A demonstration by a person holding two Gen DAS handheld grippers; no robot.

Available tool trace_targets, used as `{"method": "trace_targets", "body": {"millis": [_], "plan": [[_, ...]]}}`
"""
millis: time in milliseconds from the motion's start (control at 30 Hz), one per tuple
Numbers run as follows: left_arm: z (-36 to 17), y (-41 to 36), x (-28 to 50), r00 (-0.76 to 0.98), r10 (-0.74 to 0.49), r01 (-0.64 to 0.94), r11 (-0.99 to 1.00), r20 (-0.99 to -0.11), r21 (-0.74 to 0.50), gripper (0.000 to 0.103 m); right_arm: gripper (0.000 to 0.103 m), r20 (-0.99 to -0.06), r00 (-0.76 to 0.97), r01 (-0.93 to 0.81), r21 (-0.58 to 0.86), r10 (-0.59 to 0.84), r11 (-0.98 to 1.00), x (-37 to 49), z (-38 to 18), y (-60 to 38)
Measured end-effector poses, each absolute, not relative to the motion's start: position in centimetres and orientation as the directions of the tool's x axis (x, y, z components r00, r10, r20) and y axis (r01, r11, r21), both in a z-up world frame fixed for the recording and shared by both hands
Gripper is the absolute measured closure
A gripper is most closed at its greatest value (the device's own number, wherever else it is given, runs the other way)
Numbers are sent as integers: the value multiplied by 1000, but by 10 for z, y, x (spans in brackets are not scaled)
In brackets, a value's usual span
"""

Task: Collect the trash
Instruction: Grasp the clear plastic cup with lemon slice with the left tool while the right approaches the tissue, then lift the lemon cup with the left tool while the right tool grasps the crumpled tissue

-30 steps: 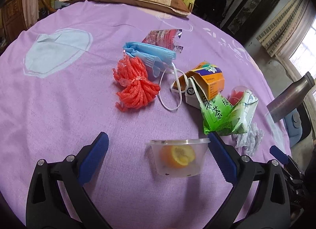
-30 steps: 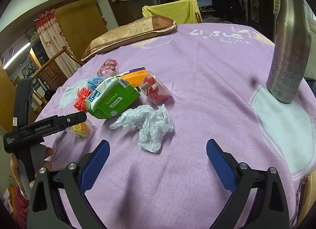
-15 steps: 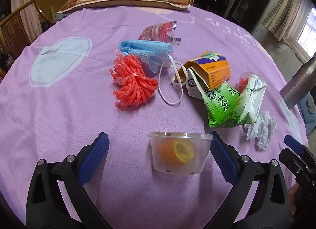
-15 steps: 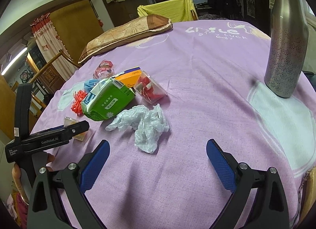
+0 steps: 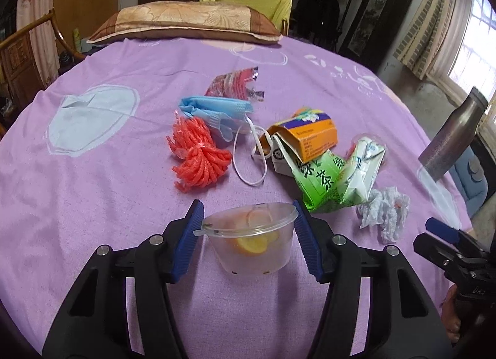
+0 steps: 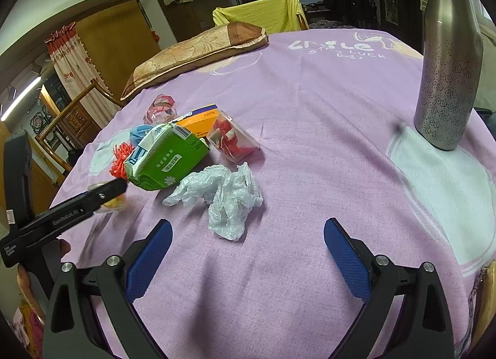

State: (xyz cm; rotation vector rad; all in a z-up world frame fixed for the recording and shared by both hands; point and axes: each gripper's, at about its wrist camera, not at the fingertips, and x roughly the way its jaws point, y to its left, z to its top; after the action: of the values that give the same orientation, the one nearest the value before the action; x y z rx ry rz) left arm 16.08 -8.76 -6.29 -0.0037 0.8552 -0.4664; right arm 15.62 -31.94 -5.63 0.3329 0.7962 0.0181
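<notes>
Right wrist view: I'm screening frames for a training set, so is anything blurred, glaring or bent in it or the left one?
Right wrist view: the left gripper and plastic cup are smeared; the steel bottle bows and carries a highlight. Left wrist view: sharp, but the window blows out, and dark fisheye corners frame both.

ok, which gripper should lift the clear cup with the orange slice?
Left. The left gripper already brackets the clear cup, jaws closing on its rim. The right gripper is open over bare cloth near the crumpled tissue.

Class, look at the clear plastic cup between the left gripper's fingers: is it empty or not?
Not empty: orange fruit slices show through the clear plastic cup.
</notes>
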Motion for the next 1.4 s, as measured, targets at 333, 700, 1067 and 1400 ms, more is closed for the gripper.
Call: {"method": "trace_targets", "body": {"millis": [333,700,1067,1400], "plan": [[-66,-69,173,494,-500,375,861,-711,-345,45,6,-722,688,117,212,75,970,172,-53,-303],[-65,-69,172,480,-530,400,841,-699,-364,45,6,-748,663,62,90,27,994,209,-52,-267],[-66,-68,171,477,-535,401,838,-697,-370,45,84,-726,685,76,156,62,985,205,-51,-282],[-61,-69,164,517,-512,403,853,-686,-333,45,83,-680,730,56,164,72,985,191,-36,-283]]}}
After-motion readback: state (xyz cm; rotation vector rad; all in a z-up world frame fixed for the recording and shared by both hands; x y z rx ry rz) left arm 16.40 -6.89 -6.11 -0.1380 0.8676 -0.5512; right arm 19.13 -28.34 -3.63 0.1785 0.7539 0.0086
